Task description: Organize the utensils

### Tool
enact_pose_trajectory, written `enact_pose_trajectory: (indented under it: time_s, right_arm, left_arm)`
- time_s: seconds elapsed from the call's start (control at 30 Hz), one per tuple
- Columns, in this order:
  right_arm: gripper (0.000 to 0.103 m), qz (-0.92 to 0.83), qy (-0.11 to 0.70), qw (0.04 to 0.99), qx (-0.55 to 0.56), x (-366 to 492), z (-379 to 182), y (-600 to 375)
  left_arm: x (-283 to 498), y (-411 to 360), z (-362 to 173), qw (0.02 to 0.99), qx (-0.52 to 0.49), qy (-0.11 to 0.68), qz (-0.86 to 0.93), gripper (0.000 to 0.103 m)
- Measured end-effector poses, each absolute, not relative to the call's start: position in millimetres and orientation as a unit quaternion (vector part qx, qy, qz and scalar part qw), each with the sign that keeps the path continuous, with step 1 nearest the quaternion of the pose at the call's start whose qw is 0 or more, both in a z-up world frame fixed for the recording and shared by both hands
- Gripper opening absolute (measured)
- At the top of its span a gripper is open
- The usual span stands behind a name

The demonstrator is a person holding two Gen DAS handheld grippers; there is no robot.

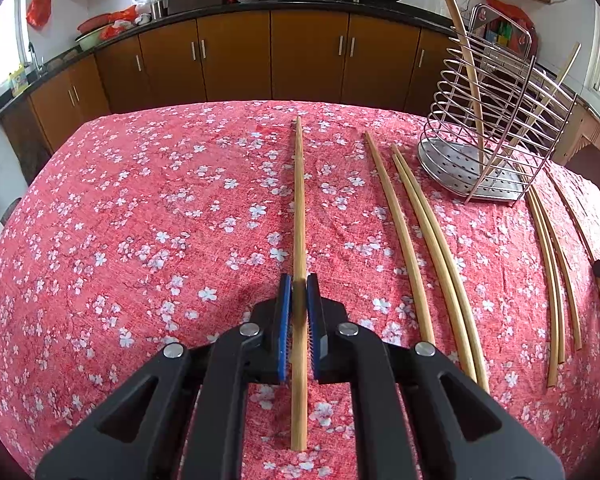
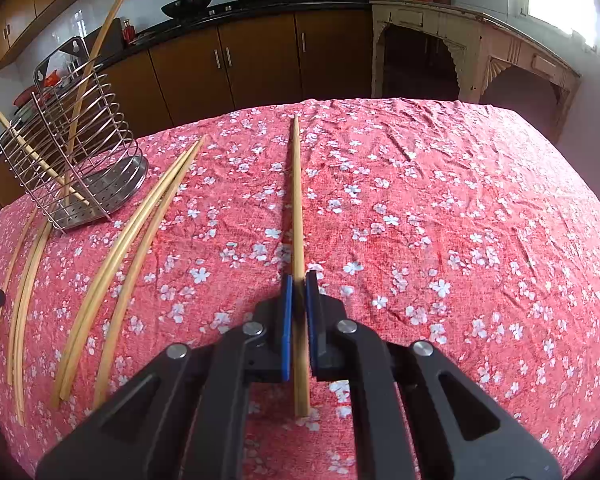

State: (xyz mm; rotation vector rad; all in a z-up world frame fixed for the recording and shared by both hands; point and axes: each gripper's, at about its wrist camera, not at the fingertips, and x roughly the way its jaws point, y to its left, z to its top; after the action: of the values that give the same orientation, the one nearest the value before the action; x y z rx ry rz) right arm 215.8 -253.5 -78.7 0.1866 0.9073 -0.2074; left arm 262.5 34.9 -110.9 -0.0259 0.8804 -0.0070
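In the left wrist view my left gripper (image 1: 299, 282) is shut on a wooden chopstick (image 1: 299, 208) that lies lengthwise on the red floral tablecloth (image 1: 140, 220). In the right wrist view my right gripper (image 2: 299, 280) is shut on another chopstick (image 2: 297, 200) lying the same way. A wire utensil holder (image 1: 488, 136) stands at the far right of the left view and at the far left of the right view (image 2: 76, 160); two chopsticks lean inside it. Several loose chopsticks (image 1: 420, 240) lie on the cloth beside the holder, also in the right view (image 2: 132, 248).
More loose chopsticks (image 1: 556, 276) lie near the table's right edge in the left view. Brown kitchen cabinets (image 1: 236, 56) with woks on the counter stand behind the table. A pale wooden side table (image 2: 480, 48) stands at the far right.
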Motion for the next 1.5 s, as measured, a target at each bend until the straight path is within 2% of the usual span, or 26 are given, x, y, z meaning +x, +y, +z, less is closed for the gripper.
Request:
enact_pose_trajectory:
  time_s: [1.17, 1.27, 1.4, 1.5]
  right_arm:
    - [0.008, -0.093, 0.435, 0.890, 0.101, 214, -78, -257]
    - [0.010, -0.097, 0.439, 0.890, 0.075, 213, -77, -249]
    - [0.018, -0.093, 0.441, 0.891, 0.055, 207, -75, -241]
    - [0.019, -0.089, 0.441, 0.891, 0.062, 202, -75, -242]
  left_arm:
    - [262, 53, -111, 0.904, -0.039, 0.425, -0.015, 0.009]
    - [262, 52, -111, 0.904, -0.036, 0.425, -0.012, 0.009]
    - [253, 46, -111, 0.904, -0.021, 0.426, -0.011, 0.009]
    - [246, 46, -112, 0.904, -0.020, 0.426, -0.014, 0.009]
